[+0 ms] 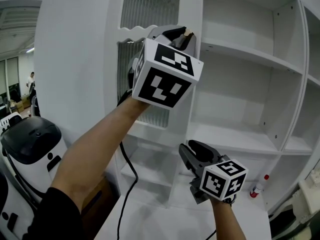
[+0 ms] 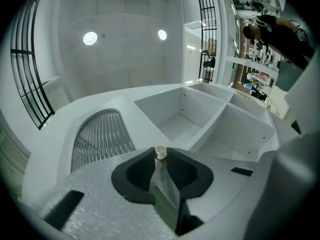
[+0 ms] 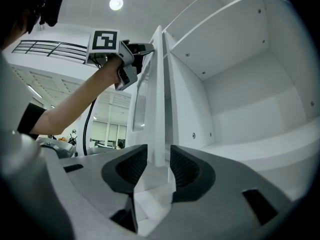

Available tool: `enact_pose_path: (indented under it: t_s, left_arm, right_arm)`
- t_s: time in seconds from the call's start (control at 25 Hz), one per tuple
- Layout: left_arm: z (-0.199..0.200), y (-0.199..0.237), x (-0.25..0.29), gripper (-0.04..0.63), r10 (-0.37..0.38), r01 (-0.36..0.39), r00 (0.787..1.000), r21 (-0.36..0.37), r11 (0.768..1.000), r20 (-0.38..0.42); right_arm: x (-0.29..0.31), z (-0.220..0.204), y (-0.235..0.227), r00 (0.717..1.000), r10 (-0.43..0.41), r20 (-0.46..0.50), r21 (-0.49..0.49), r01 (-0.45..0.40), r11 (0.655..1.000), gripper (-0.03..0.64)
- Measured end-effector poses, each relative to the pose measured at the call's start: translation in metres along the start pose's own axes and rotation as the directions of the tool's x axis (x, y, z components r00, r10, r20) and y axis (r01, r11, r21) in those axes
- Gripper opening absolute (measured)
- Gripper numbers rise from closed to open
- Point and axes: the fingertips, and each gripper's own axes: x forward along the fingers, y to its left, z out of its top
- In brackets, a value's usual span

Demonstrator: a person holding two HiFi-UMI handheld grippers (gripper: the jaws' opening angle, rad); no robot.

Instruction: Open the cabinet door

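Observation:
The white cabinet door (image 1: 75, 59) with a ribbed glass panel (image 1: 150, 4) stands swung out, its free edge toward me. My left gripper (image 1: 182, 34) is high on that edge, shut on the small brass knob (image 2: 160, 152), which sits between its black pads (image 2: 135, 176). In the right gripper view the left gripper (image 3: 145, 49) shows against the door's upper edge. My right gripper (image 1: 192, 151) is lower down, open, with the door's thin edge (image 3: 159, 84) running between its jaws (image 3: 159, 159) and the pads not pressing on it.
Bare white shelves (image 1: 240, 54) fill the open cabinet to the right. A small red-capped bottle (image 1: 257, 186) stands at the lower right. A white and black machine (image 1: 30, 139) is at the left, and a black cable (image 1: 125, 184) hangs from my left arm. A person (image 2: 280, 29) stands far off.

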Motion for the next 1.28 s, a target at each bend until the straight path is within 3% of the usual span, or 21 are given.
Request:
enact_pose_path:
  t_s: [0.32,0.76,0.96,1.28]
  left_arm:
    - [0.007,0.001,-0.006,0.080,-0.014,0.014,1.000,-0.019,1.000,0.009]
    - [0.006,0.001,-0.003,0.080,-0.021,0.021,1.000,-0.036,0.999,0.006]
    - [0.005,0.002,-0.011,0.083,0.010,-0.010,1.000,-0.023,1.000,-0.005]
    - [-0.024,0.000,-0.047,0.081,-0.014,0.000,0.997,-0.165,0.986,-0.082]
  right_arm:
    - [0.012,-0.011,0.009,0.996,0.091,-0.018,0.062,-0.090,0.994,0.132]
    - [0.014,-0.007,0.010,0.993,0.114,-0.017,0.060,-0.113,0.992,0.127]
    - [0.015,-0.009,0.012,0.991,0.121,-0.050,0.022,-0.120,0.992,0.107]
    - [0.013,-0.008,0.013,0.992,0.100,-0.075,0.023,-0.099,0.995,0.107]
